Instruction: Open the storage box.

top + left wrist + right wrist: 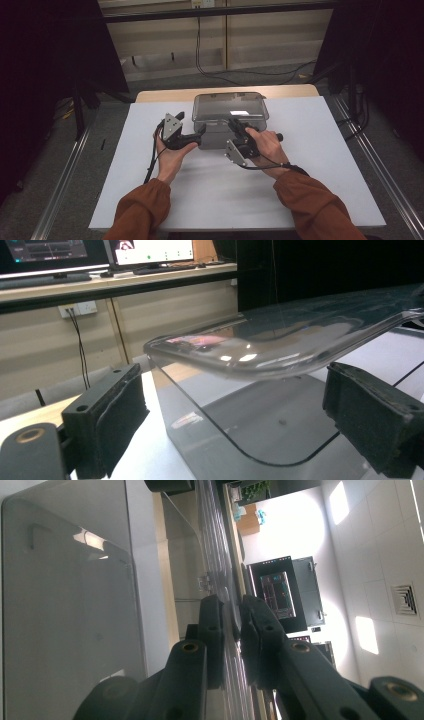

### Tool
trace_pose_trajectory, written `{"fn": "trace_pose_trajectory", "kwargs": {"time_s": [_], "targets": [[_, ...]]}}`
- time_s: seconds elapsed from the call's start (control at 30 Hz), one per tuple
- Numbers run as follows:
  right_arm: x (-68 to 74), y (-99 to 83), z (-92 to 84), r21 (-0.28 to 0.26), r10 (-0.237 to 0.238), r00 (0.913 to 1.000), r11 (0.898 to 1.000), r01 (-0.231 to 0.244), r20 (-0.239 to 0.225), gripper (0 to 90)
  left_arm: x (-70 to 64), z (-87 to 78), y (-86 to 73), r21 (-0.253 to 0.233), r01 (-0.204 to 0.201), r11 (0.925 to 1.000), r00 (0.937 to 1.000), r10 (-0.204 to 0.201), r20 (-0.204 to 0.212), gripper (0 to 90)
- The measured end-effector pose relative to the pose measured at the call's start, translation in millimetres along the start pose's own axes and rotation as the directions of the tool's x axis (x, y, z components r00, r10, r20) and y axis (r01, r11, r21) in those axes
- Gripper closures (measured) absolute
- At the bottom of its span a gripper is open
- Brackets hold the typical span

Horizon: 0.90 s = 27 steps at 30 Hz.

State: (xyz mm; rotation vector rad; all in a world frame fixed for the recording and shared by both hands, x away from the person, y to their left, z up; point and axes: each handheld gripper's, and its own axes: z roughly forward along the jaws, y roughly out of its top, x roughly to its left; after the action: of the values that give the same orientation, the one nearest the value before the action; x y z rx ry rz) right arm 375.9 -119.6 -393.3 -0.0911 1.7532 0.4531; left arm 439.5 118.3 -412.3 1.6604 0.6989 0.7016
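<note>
A clear grey plastic box (230, 107) with a clear lid (280, 347) stands at the back middle of the white tabletop (310, 165). My left gripper (200, 134) is at the box's front left corner. In the left gripper view its jaws stand wide apart on either side of that corner (235, 390), and the black pads (117, 410) touch nothing. My right gripper (235, 125) is at the front right of the box. In the right gripper view its jaws (232, 615) are pinched on the thin rim of the lid (220, 570), with the box wall (65, 605) to one side.
The white tabletop lies on a wooden table (165, 94) with metal rails along both sides. A cable (200, 55) hangs down the wall behind. Monitors (150, 250) stand on a shelf beyond the table. Bare tabletop lies to the left, right and front of the box.
</note>
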Motion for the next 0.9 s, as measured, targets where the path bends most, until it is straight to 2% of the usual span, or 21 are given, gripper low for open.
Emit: {"fn": "trace_pose_trajectory", "kwargs": {"time_s": [0.2,0.27,0.47,0.57,0.67,0.73,0.77,0.8,0.9], "targets": [[1.4,0.2,1.0,0.001,0.010,0.9999,1.000,-0.010,-0.003,78.7,-3.0,0.8,-0.3,-0.014,-0.001,0.9999,0.9998,0.001,0.019,19.6],[2.3,0.5,0.9,0.002,0.008,1.0000,1.000,-0.008,-0.004,78.7,-2.7,2.0,-1.5,-0.011,-0.013,0.9999,0.9996,0.013,0.025,20.5],[5.6,-1.6,0.1,-0.001,0.019,0.9998,1.000,-0.019,-0.004,78.2,-4.0,5.0,-2.5,-0.015,-0.030,0.9995,0.9993,0.030,0.021,24.8],[5.4,-2.2,0.7,-0.006,0.023,0.9997,1.000,-0.023,0.001,72.9,-4.6,7.6,-2.9,-0.011,-0.025,0.9996,0.9994,0.025,0.024,27.4],[4.7,-5.2,1.2,-0.009,0.072,0.9974,0.997,-0.072,0.005,67.8,-5.2,8.1,-2.7,-0.008,-0.036,0.9993,0.9991,0.036,0.021,28.5],[4.5,-9.0,1.1,-0.009,0.117,0.9931,0.993,-0.117,0.008,60.3,-5.4,8.3,-2.8,-0.011,-0.030,0.9995,0.9993,0.030,0.021,28.5],[4.5,-9.0,1.1,-0.009,0.117,0.9931,0.993,-0.117,0.008,60.3,-5.4,8.3,-2.8,-0.011,-0.030,0.9995,0.9993,0.030,0.021,28.5],[3.4,-13.2,-0.1,0.004,0.222,0.9750,0.975,-0.222,-0.003,51.8,-4.7,8.4,-2.9,-0.014,-0.015,0.9998,0.9998,0.015,0.016,27.8],[0.6,-19.6,-3.4,0.011,0.334,0.9425,0.942,-0.334,-0.002,45.1,-4.8,8.7,-3.0,-0.017,-0.011,0.9998,0.9998,0.011,0.019,27.3]]}}
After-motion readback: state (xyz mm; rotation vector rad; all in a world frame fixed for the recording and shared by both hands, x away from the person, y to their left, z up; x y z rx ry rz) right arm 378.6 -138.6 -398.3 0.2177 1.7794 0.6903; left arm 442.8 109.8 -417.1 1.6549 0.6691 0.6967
